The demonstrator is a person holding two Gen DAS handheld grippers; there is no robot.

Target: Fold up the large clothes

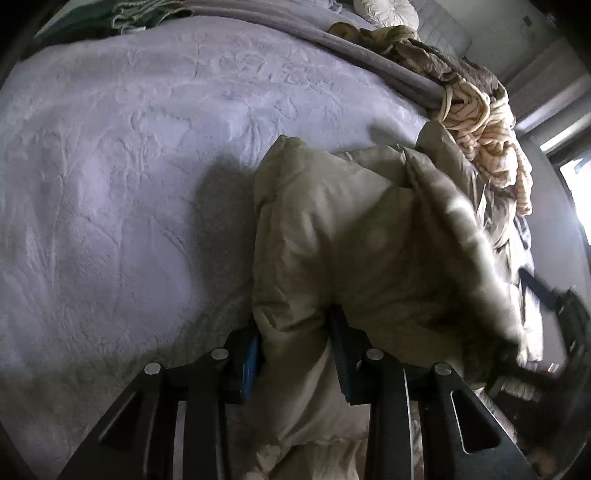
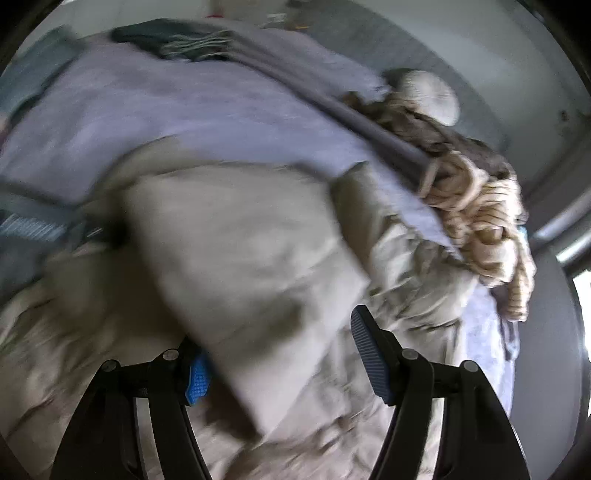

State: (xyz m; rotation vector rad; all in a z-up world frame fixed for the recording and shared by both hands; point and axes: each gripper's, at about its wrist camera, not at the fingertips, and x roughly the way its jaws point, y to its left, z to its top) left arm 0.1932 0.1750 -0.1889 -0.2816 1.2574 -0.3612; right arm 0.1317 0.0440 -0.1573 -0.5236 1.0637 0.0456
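Observation:
A large beige padded jacket lies on a lavender bedspread. My left gripper is shut on a thick fold of the jacket and holds it lifted above the bed. In the right wrist view the jacket is blurred; a raised fold of it lies between the fingers of my right gripper. The jaws stand wide apart, with the fabric against the left pad and clear of the right pad. The right gripper also shows in the left wrist view at the far right, blurred.
A heap of cream and brown knitwear lies at the bed's right edge, next to a grey blanket band. A white round cushion sits at the head. Dark green fabric lies at the far left. A bright window is at right.

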